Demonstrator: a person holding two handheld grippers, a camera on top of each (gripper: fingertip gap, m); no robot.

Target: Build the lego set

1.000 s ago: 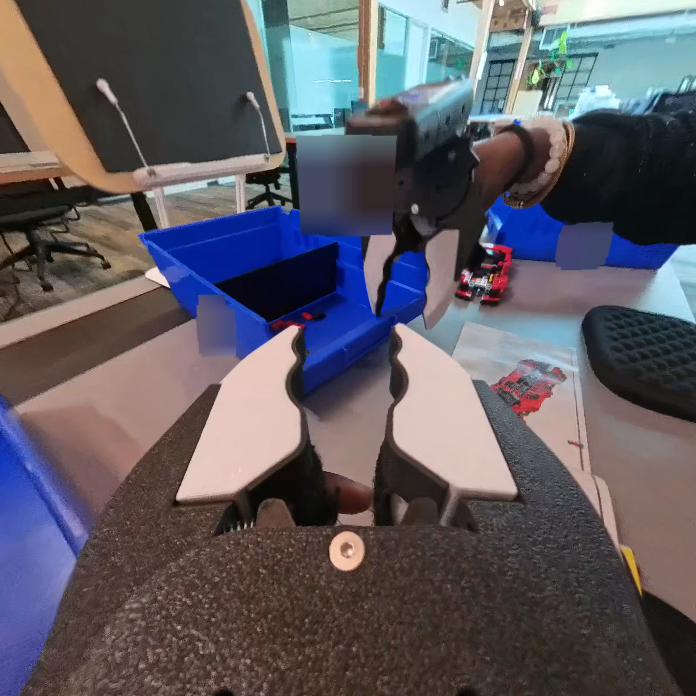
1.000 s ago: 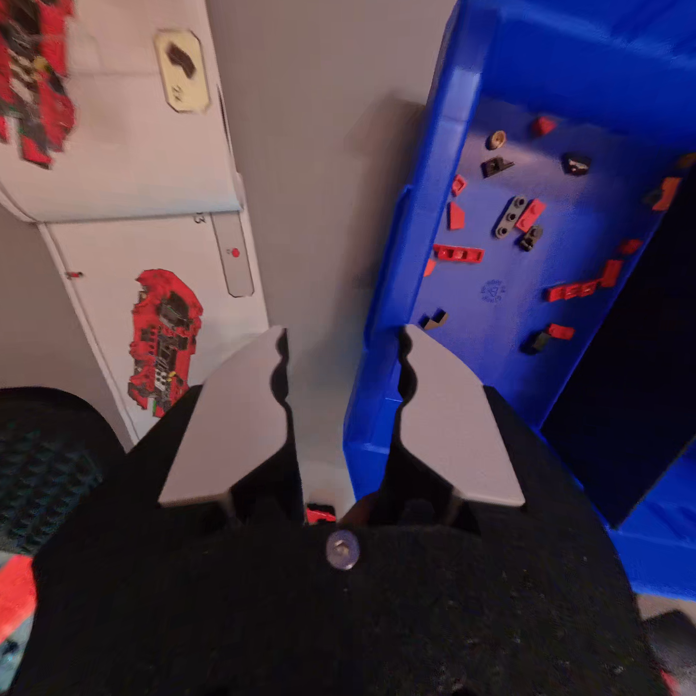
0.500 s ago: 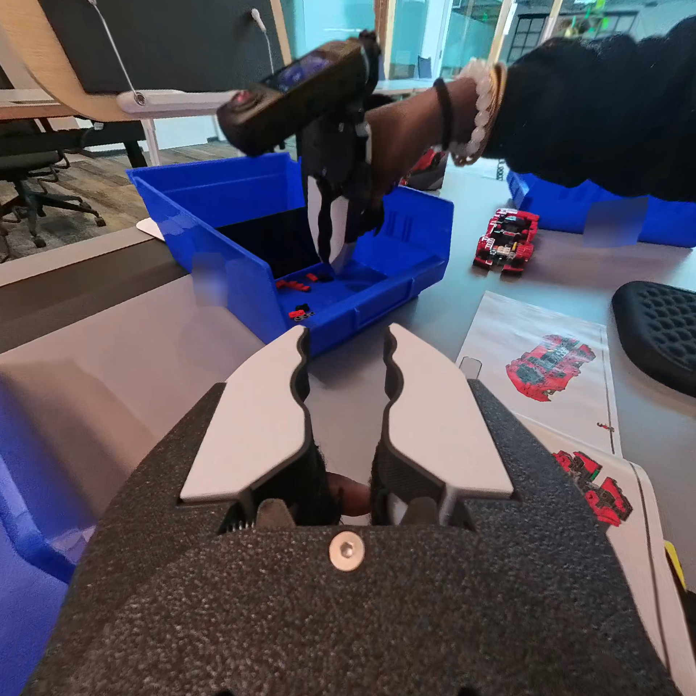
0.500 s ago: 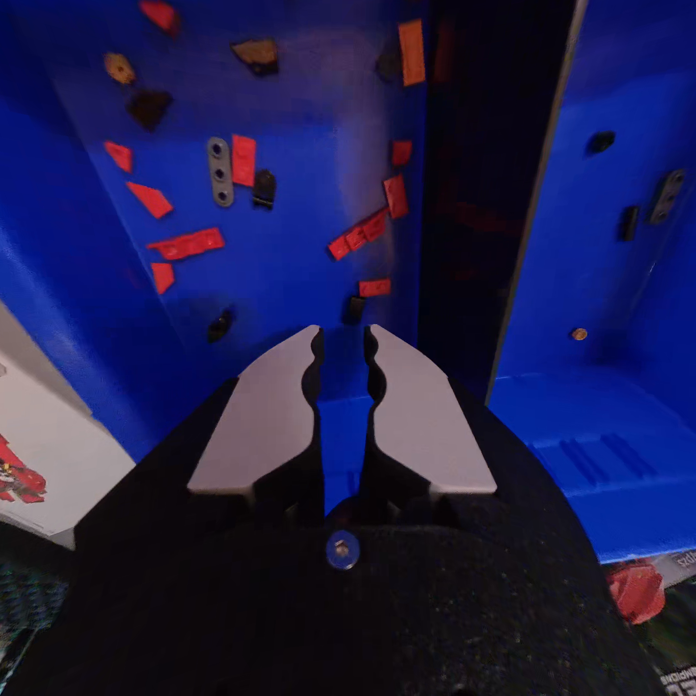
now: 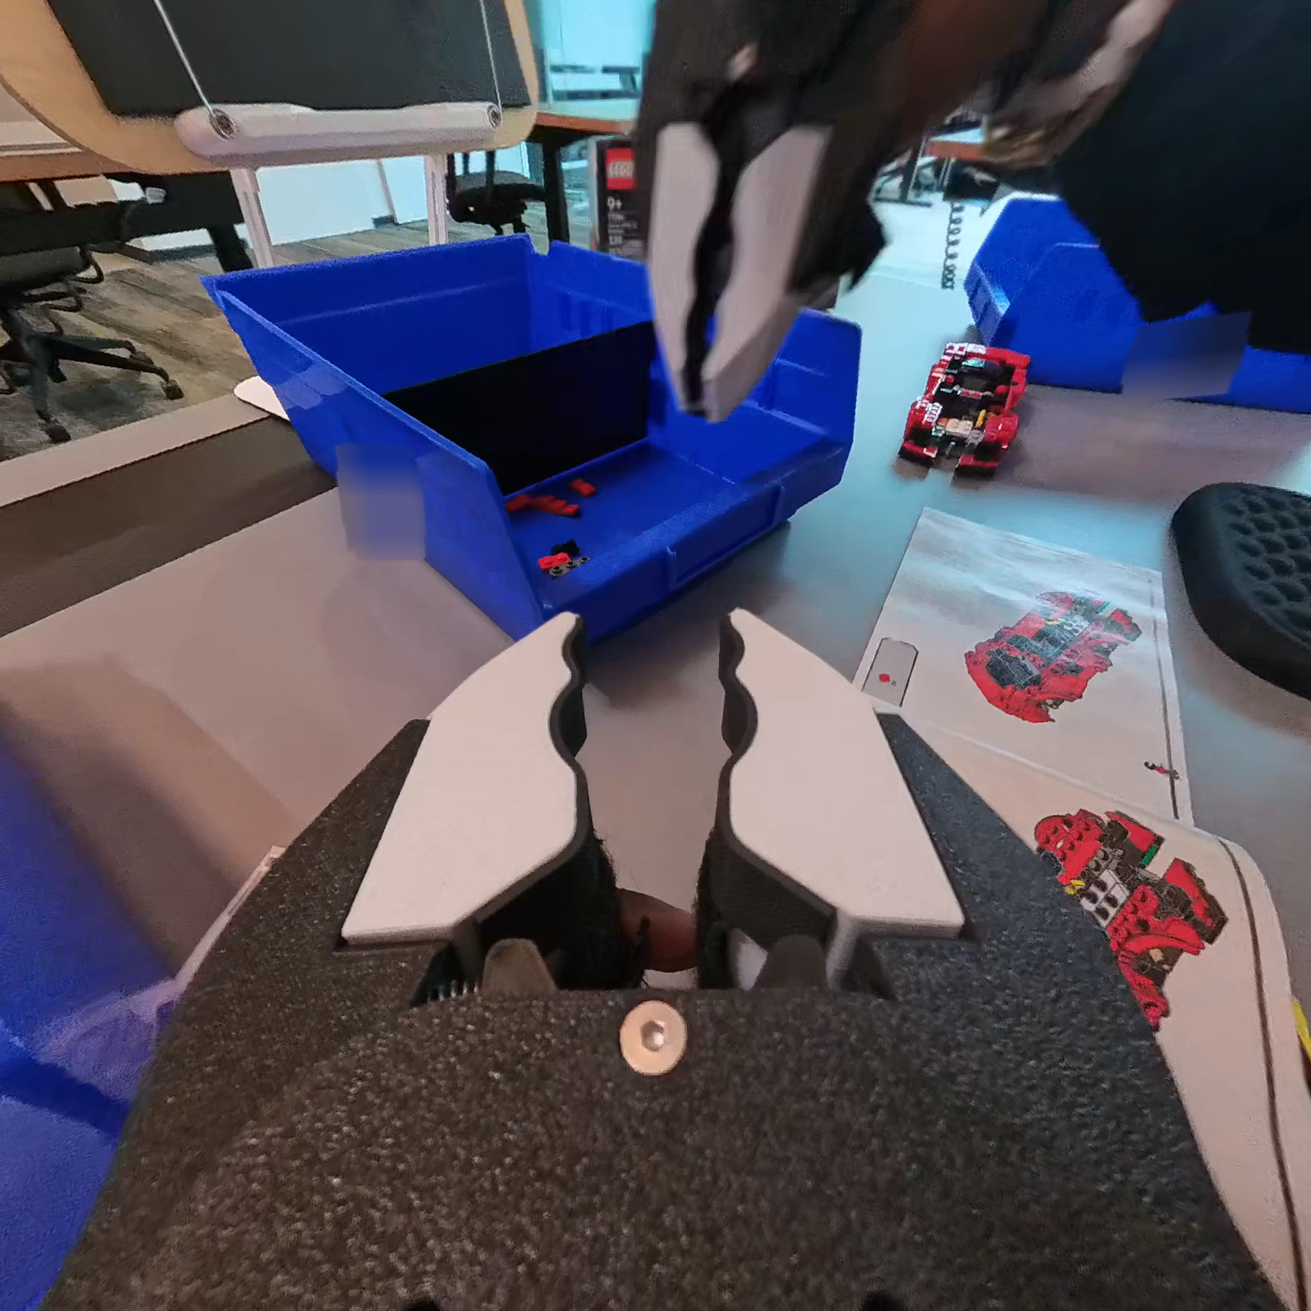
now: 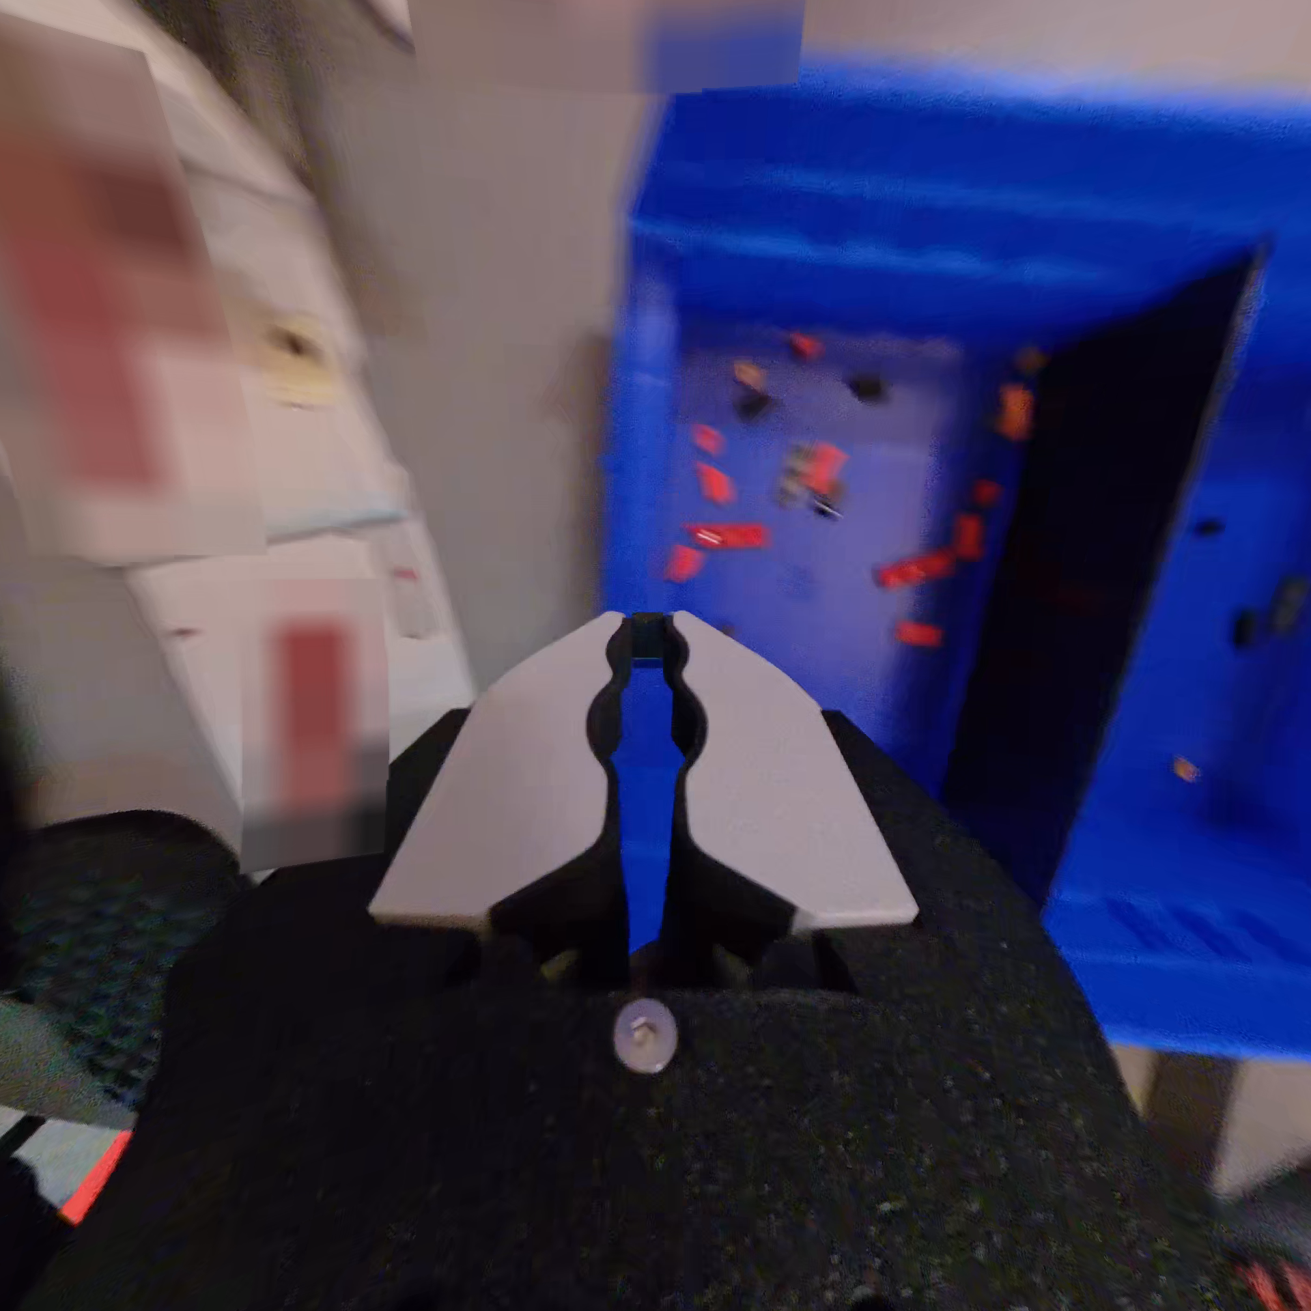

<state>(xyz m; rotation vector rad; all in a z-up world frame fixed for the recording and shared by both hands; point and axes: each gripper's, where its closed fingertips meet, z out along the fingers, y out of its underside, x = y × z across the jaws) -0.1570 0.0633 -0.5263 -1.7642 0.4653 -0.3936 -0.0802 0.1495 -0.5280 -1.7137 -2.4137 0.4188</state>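
Not much to read here. At about 12 o'clock in the left wrist view, behind the blue bin [image 5: 397, 333], a black box [image 5: 616, 191] carries a brand logo and small white print below it. At 3 o'clock, the instruction booklet [image 5: 993, 567] on the desk has a small grey callout [image 5: 890, 661] with tiny print beside a red dot. The right wrist view is too blurred to read anything.

Non-task stuff: grey counter [image 5: 213, 638], black perforated pad [image 5: 1248, 582] at its right edge, office chair [image 5: 50, 319] on wood floor far left, dark panel with pale wood rim [image 5: 298, 64] up top, glass partitions behind.
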